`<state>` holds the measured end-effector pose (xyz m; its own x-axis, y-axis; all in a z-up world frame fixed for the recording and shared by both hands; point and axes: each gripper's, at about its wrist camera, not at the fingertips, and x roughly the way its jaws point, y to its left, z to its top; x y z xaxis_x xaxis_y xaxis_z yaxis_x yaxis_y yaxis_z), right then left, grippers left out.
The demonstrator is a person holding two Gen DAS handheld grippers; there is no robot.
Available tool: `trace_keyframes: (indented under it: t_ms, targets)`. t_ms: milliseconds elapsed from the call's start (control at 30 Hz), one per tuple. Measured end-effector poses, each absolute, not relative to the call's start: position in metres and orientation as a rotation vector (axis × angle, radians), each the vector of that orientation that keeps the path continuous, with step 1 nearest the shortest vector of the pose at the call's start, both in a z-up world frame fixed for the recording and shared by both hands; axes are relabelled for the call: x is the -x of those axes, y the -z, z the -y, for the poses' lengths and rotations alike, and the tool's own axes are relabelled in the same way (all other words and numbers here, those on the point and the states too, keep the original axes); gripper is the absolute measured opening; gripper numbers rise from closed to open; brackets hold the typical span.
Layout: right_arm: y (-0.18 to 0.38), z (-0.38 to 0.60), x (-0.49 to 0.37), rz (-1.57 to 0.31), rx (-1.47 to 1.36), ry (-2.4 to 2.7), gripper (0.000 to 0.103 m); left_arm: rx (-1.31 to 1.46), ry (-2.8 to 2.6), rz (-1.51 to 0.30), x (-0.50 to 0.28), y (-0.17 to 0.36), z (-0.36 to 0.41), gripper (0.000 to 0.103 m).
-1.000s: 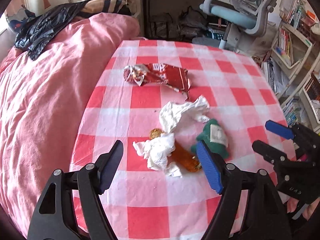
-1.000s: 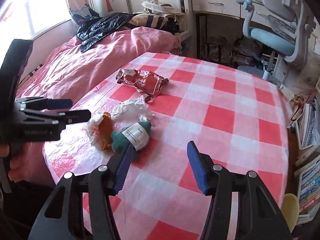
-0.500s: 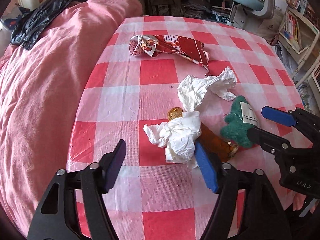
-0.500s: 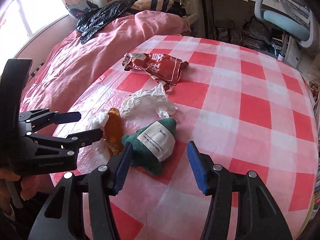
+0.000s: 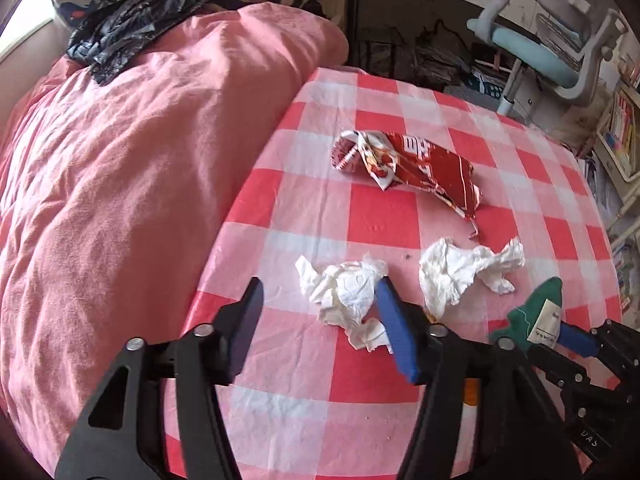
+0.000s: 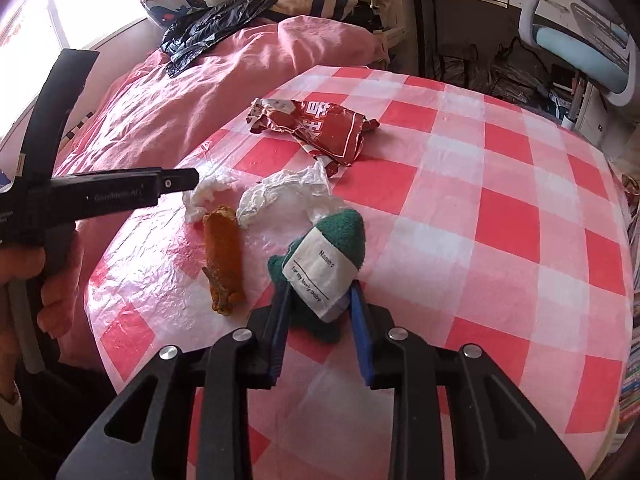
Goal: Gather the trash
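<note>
On the red-and-white checked table lie a crumpled tissue, a second tissue, a torn red snack wrapper and an orange-brown scrap. My left gripper hangs over the first tissue. Its jaws are opening, and the tissue lies between them against the blue right pad without being pinched. My right gripper is closing. Its pads press both sides of a green sock with a white label, which rests on the cloth. The left gripper's finger hides most of the orange-brown scrap in the left wrist view.
A bed with a pink cover adjoins the table's left edge, with a black bag at its far end. A grey and blue office chair stands behind the table. Bookshelves stand at the right. A hand holds the left gripper.
My left gripper slid left so the tissue now sits between its fingers. The right gripper came down to the green sock and its jaws narrowed onto it.
</note>
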<state>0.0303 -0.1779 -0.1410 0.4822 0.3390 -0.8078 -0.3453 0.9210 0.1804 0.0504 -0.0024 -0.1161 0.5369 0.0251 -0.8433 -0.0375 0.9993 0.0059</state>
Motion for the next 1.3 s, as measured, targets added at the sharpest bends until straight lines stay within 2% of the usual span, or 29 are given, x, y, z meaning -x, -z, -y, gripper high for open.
trace_keyframes:
  t_ms: [267,533,833,1000,1033,1100,1167,1233,1300]
  targets:
    - [0.138,0.187,-0.031,-0.968,0.019,-0.407,0.023,0.013,0.072,-0.967,-0.028,0.09,0.011,0.061]
    - [0.137,0.189,-0.029,-0.961,0.046,-0.405,0.022,-0.041,0.189,-1.162,-0.028,0.139,0.059,0.061]
    - [0.137,0.193,-0.028,-0.962,0.051,-0.399,0.022,0.069,0.156,-1.172,-0.04,0.146,0.048,0.065]
    - [0.137,0.193,-0.028,-0.963,0.053,-0.398,0.022,0.005,0.178,-1.149,-0.04,0.149,0.065,0.065]
    - [0.138,0.193,-0.028,-0.963,0.054,-0.398,0.022,-0.011,0.191,-1.141,-0.039,0.149,0.07,0.062]
    - [0.137,0.193,-0.028,-0.963,0.054,-0.398,0.021,-0.047,0.225,-1.13,-0.036,0.148,0.081,0.048]
    - [0.137,0.193,-0.027,-0.962,0.061,-0.397,0.022,-0.036,0.271,-1.141,-0.033,0.146,0.084,0.027]
    - [0.136,0.196,-0.024,-0.957,0.07,-0.394,0.021,-0.016,0.305,-1.154,-0.031,0.144,0.083,0.017]
    - [0.136,0.2,-0.023,-0.955,0.071,-0.388,0.021,0.011,0.324,-1.153,-0.028,0.138,0.077,0.016]
